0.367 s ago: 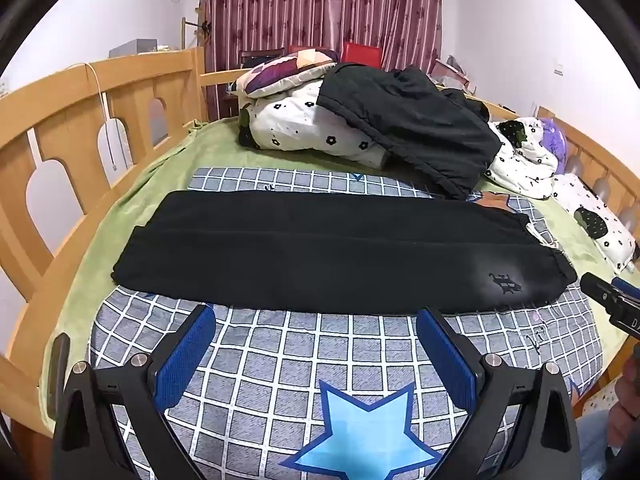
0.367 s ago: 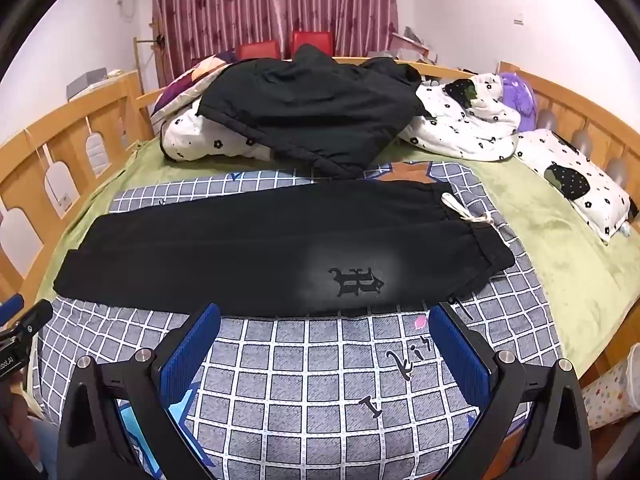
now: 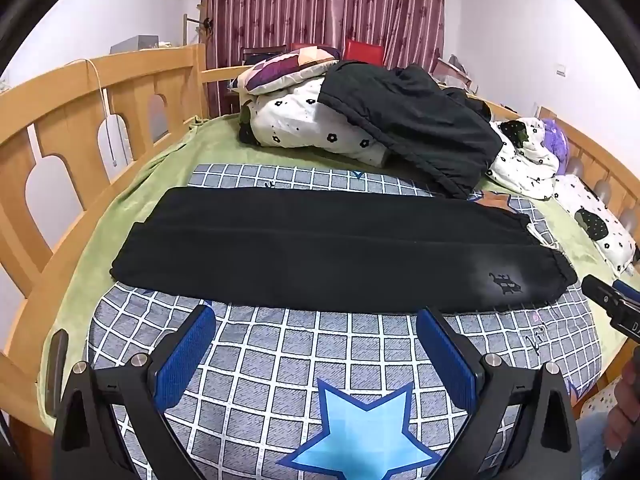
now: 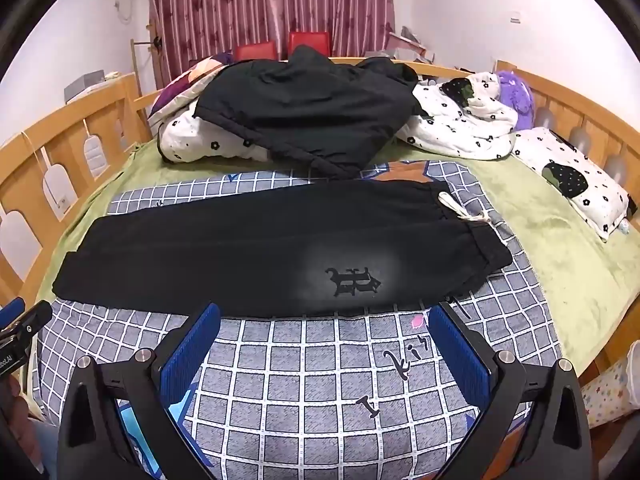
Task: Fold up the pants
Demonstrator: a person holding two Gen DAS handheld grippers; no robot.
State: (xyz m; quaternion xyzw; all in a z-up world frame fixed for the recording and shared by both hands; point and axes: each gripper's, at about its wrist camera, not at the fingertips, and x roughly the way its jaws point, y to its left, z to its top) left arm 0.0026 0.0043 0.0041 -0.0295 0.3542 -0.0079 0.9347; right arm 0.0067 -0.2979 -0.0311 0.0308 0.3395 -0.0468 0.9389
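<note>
**Pants laid out lengthwise; both grippers open and clear of the cloth**

The black pants lie flat across the checked blanket, already doubled leg on leg into one long strip, which suggests the lengthwise fold is done and the crosswise folds remain. The waistband sits at the right end with a white drawstring trailing out behind it; the cuffs lie at the left end. A gothic logo shows on the near thigh, facing up.

The right gripper hangs above the blanket just short of the near edge of the pants, facing the logo, its blue pads spread wide with nothing between them. The left gripper is likewise wide apart and empty, set before the middle of the strip. Neither touches the cloth. The spacing appears chosen so each hand can work one end.

Beyond the pants, a dark jacket is heaped on floral bedding against the wooden bed rail, well apart from the work area. A green sheet underlies the blanket. The heap does not obstruct the fold.
</note>
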